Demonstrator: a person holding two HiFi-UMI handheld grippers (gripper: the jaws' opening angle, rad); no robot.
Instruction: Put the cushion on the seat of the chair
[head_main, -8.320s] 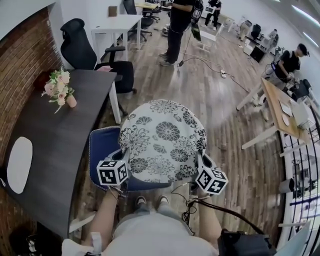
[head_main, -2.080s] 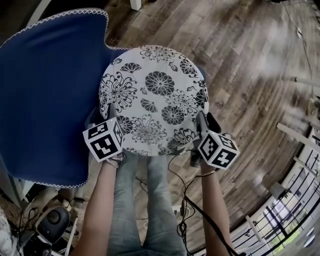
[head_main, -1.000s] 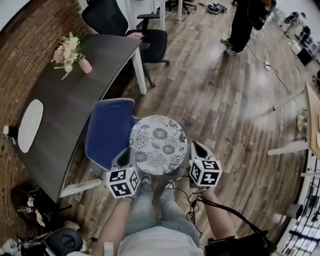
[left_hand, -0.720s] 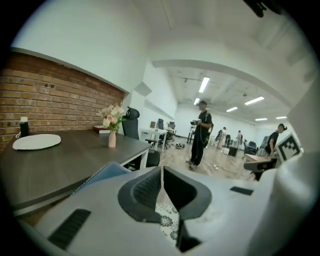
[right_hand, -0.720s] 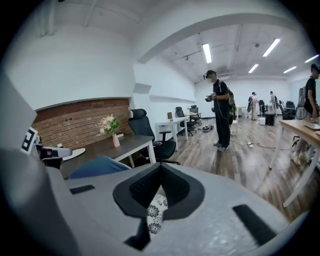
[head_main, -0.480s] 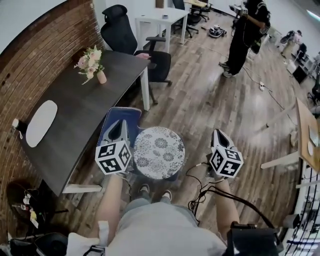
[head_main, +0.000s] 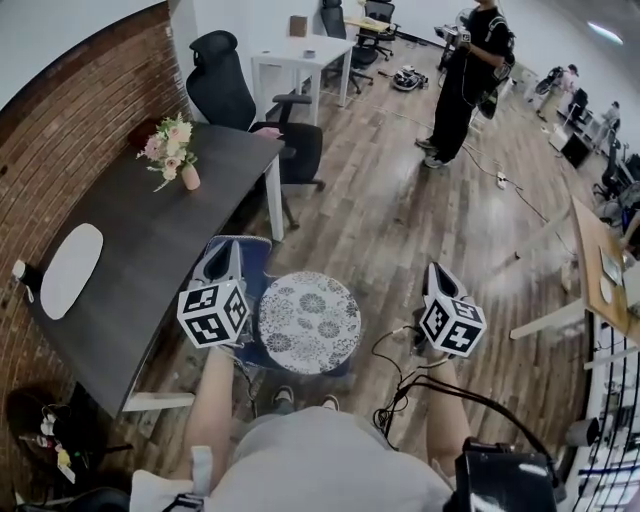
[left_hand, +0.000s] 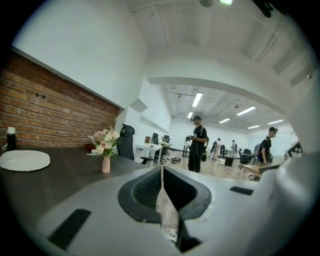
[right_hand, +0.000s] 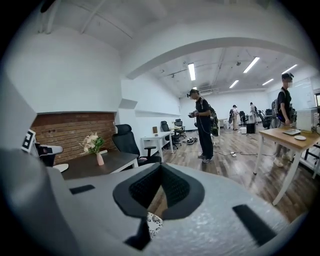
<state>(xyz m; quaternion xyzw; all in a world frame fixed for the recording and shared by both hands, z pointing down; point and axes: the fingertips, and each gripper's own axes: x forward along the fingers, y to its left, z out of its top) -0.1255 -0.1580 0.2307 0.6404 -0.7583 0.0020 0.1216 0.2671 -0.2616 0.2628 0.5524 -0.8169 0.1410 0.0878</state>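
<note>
Left gripper (head_main: 222, 252) is up in the air with its jaws pressed together and nothing in them. Right gripper (head_main: 437, 272) is the same deal: jaws together, empty. They hang on either side of the cushion (head_main: 310, 322), clear of it. The cushion is round with a black-and-white flower print, and it lies flat on the seat of the blue chair (head_main: 257, 265). The chair stands just beside the long edge of the dark table (head_main: 140, 250).

The only container I can spot is a little pink vase (head_main: 190, 178) near the table's far end, upright, with a bunch of pink and white flowers (head_main: 168, 140) in it. A white plate (head_main: 70, 270) lies by the edge along the brick wall, with a small bottle (left_hand: 11, 137) close to it at that same edge.

The head view is the only one showing the whole cushion on the chair. Both gripper views catch just a sliver of its print below the jaws. They look level across the room and show the ceiling strip lights (right_hand: 192, 71), which the head view doesn't. A person (head_main: 465, 70) in black stands on the wood floor well beyond the chair.
</note>
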